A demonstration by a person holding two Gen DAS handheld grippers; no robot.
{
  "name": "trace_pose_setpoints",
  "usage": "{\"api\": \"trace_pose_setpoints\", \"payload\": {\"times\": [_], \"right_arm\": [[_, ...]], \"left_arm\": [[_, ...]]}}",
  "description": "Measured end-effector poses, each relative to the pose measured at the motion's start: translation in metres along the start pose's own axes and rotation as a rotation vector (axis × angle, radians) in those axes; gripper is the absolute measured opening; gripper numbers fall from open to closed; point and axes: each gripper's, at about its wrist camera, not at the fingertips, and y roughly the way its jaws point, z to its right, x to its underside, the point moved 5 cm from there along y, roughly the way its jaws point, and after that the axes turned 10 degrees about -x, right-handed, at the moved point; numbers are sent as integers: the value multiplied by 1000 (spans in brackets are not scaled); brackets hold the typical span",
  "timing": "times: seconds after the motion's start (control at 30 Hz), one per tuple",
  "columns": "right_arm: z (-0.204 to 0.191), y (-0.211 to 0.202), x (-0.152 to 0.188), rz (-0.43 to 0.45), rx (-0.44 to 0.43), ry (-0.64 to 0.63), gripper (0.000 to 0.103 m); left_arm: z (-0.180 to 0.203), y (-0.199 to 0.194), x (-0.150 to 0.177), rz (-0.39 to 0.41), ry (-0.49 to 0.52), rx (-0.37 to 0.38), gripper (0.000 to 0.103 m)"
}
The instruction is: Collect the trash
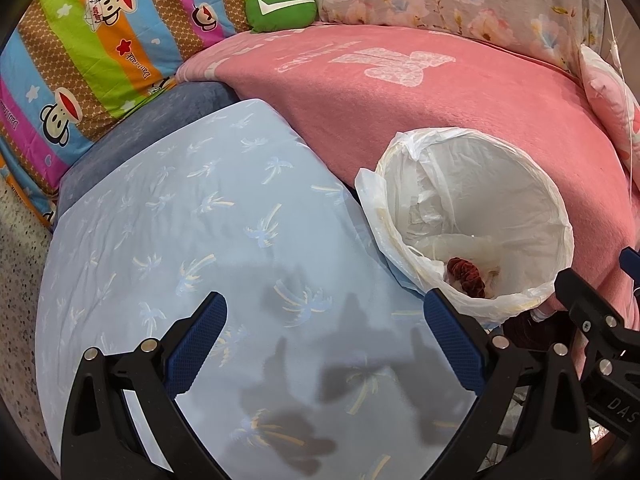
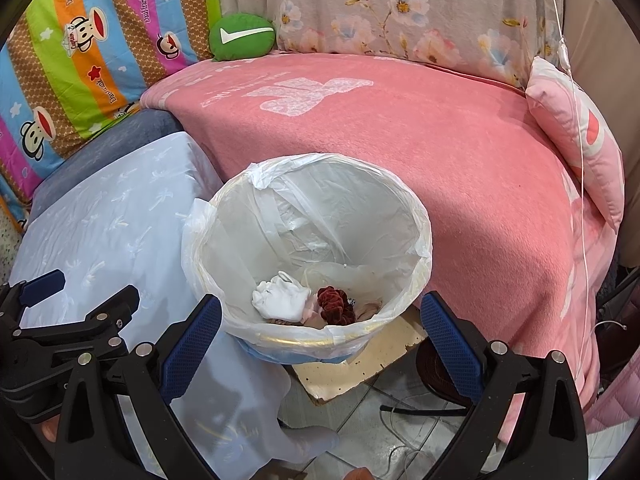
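A round bin lined with a white plastic bag (image 2: 416,240) (image 1: 560,224) stands on the floor beside the bed. Inside it lie a crumpled white tissue (image 2: 282,298) and a dark red crinkled piece of trash (image 2: 336,306) (image 1: 468,274). My right gripper (image 2: 320,332) is open, its blue pads on either side of the bin's near rim, with nothing between them. My left gripper (image 1: 324,334) is open over the light blue palm-print sheet (image 1: 200,216), to the left of the bin, and holds nothing. It also shows at the left edge of the right wrist view as the left gripper (image 2: 80,292).
A pink blanket (image 2: 400,140) covers the bed behind the bin. A striped cartoon quilt (image 1: 80,52), a green cushion (image 2: 242,36), a floral pillow (image 2: 400,12) and a pink pillow (image 2: 580,136) lie at the back. A board (image 2: 360,364), cables and tiled floor (image 2: 400,432) sit below the bin.
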Motion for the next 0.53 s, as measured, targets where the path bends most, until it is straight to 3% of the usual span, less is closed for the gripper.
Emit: {"api": "trace_pose_setpoints", "payload": {"times": [0.53], "right_arm": [[3,0,1,2,1,4,97]], "left_arm": [[0,-1,0,3,7,-4,95]]}}
